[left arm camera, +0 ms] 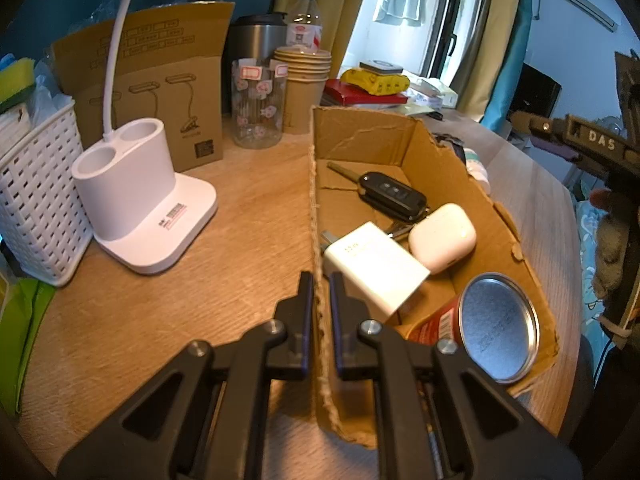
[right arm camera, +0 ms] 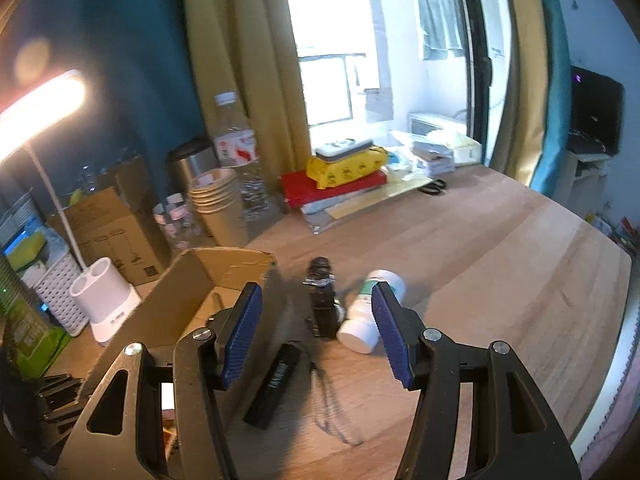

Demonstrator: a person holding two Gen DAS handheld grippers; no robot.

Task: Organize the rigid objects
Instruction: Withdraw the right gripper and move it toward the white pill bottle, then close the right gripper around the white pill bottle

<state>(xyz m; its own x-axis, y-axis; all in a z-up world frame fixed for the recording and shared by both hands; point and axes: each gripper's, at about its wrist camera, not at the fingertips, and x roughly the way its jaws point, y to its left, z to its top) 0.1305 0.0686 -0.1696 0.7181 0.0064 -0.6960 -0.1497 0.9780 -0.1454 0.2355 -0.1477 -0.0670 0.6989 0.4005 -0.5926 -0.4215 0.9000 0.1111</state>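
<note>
My left gripper point(left arm camera: 321, 280) is shut on the near left wall of an open cardboard box point(left arm camera: 440, 152). Inside the box lie a black car key point(left arm camera: 390, 194), a white charger point(left arm camera: 374, 266), a white earbud case point(left arm camera: 442, 236) and a red tin can point(left arm camera: 496, 326) on its side. My right gripper point(right arm camera: 316, 300) is open and empty, above the table to the right of the box point(right arm camera: 192, 280). Below and ahead of it lie a white pill bottle point(right arm camera: 370, 312), a black flashlight point(right arm camera: 322, 300) and a black cylinder point(right arm camera: 276, 384).
A white lamp base point(left arm camera: 136, 200), a white basket point(left arm camera: 36, 200), a brown carton point(left arm camera: 160, 92), a glass jar point(left arm camera: 258, 104), paper cups point(left arm camera: 302, 84), a steel mug and a water bottle point(left arm camera: 306, 16) stand at the back left. Books and a yellow pack point(right arm camera: 344, 168) lie near the window.
</note>
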